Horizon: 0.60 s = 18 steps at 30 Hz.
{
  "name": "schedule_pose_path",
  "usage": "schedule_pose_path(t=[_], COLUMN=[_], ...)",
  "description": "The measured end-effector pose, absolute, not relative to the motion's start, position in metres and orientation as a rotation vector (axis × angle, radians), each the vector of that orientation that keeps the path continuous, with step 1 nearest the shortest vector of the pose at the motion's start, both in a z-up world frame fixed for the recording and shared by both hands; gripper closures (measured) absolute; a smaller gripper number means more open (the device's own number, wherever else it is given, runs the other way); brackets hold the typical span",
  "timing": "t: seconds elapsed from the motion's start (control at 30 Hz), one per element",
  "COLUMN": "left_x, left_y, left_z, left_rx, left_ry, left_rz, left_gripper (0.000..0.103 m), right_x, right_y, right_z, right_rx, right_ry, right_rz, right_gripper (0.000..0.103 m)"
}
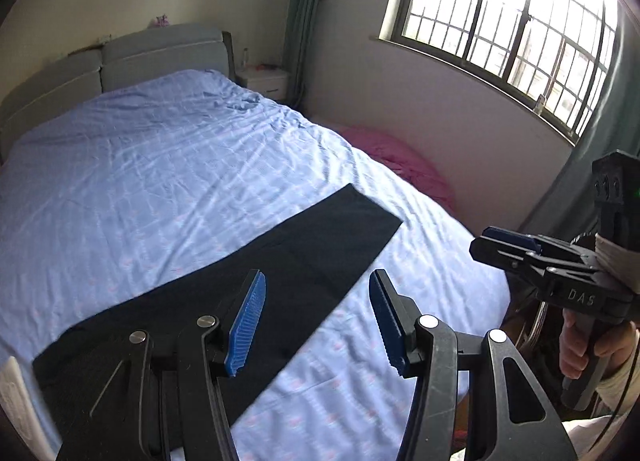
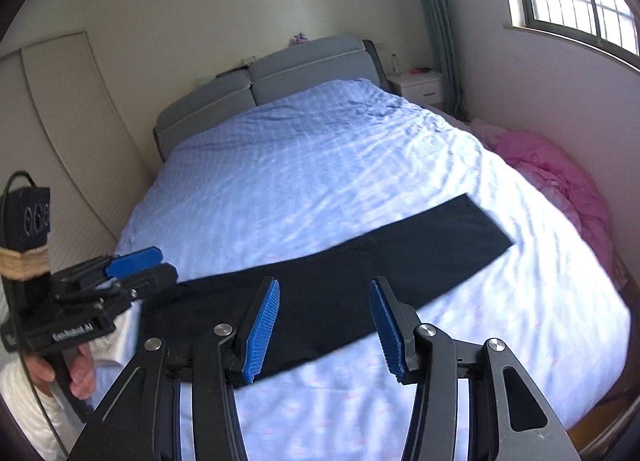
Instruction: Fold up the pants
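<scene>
Nearest the cameras, the left gripper (image 1: 316, 321) and the right gripper (image 2: 326, 327) hang above the near edge of the bed (image 2: 360, 165), each with its blue pads parted about halfway and nothing between them. Below them the black pants (image 2: 360, 285) lie flat as one long strip across the blue sheet, well short of the headboard (image 2: 312, 65). The cloth looks light, soft and limp, so it would likely sag unless pinched at the corners of one narrow end.
</scene>
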State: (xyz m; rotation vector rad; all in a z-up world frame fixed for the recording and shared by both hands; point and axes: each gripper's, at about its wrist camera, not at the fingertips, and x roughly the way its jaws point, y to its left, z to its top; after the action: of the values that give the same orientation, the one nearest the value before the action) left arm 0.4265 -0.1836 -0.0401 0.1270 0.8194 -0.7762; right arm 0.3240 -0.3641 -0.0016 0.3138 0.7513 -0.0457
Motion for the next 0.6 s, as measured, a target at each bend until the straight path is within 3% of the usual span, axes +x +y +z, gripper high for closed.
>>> schedule_pose_path(t=[0.17, 0.33, 0.6], left_x=[0.444, 0.482, 0.571], left_y=[-0.269, -0.343, -0.45], left_z=[-0.04, -0.051, -0.107], left_rx=[0.139, 0.194, 0.422], left_ry=[0.84, 0.873, 0.872], left_rz=[-0.766, -0.848, -0.973], left_gripper=[0.047, 0.035, 0.034], right_x=[0.327, 0.339, 0.377], right_y=[-0.461, -0.532, -0.605], right_z=[-0.01, -0.028, -0.093], right_rx=[0.383, 0.518, 0.674], right_ry=[0.754, 0.76, 0.739], right_rz=[-0.037, -0.105, -0.256], right_gripper=[0.054, 0.054, 0.054])
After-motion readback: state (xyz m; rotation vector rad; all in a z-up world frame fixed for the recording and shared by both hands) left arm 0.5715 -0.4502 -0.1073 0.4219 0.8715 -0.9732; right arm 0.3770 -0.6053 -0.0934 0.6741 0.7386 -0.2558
